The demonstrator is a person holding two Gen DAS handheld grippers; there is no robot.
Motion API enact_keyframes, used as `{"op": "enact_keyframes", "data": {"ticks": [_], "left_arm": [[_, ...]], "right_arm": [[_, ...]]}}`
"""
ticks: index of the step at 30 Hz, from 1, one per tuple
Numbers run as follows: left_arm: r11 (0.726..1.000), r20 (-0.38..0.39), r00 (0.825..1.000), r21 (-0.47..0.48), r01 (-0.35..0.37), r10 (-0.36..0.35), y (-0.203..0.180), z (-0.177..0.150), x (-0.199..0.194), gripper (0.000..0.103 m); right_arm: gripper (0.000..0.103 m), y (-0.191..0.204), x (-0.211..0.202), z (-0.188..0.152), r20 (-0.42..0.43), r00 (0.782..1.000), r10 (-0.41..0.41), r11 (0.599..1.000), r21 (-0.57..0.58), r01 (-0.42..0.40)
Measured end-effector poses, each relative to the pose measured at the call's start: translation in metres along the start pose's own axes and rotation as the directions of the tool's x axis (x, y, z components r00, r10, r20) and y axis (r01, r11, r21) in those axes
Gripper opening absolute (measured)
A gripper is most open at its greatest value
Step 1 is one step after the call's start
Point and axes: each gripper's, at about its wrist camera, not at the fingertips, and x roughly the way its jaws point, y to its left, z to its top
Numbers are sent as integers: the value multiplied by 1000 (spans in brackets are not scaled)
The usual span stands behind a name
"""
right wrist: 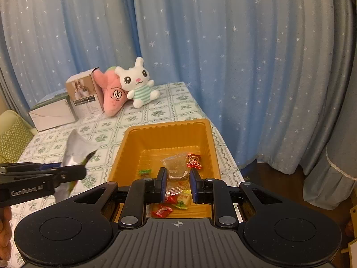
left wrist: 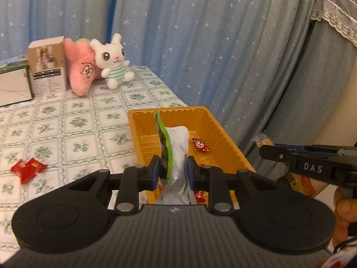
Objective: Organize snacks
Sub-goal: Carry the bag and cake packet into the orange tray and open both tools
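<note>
My left gripper [left wrist: 174, 172] is shut on a white and green snack packet [left wrist: 178, 151] and holds it upright above the near end of the orange tray [left wrist: 225, 131]. The packet also shows in the right wrist view [right wrist: 75, 151], left of the tray [right wrist: 133, 143]. My right gripper [right wrist: 178, 185] is open and empty above the tray's near end. Inside the tray lie a clear packet [right wrist: 176, 167], a red candy [right wrist: 193, 161] and several small sweets [right wrist: 174, 203]. A red wrapped snack [left wrist: 28, 167] lies on the tablecloth at the left.
A white rabbit plush [right wrist: 138, 82], a pink plush [right wrist: 112, 95] and a cardboard box [right wrist: 84, 93] stand at the table's far end. A flat white box [right wrist: 52, 114] lies beside them. Blue starred curtains hang behind. The table edge drops off just right of the tray.
</note>
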Motion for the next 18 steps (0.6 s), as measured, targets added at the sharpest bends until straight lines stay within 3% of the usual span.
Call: {"op": "enact_keyframes", "data": {"ticks": [15, 18], "left_arm": [[1000, -59, 998, 7, 25, -24, 1, 9, 79, 23], [999, -62, 998, 47, 22, -19, 2, 8, 83, 33]], "right_arm": [[22, -19, 68, 13, -49, 999, -1, 1000, 7, 2], [22, -22, 73, 13, -55, 998, 2, 1000, 20, -1]]}}
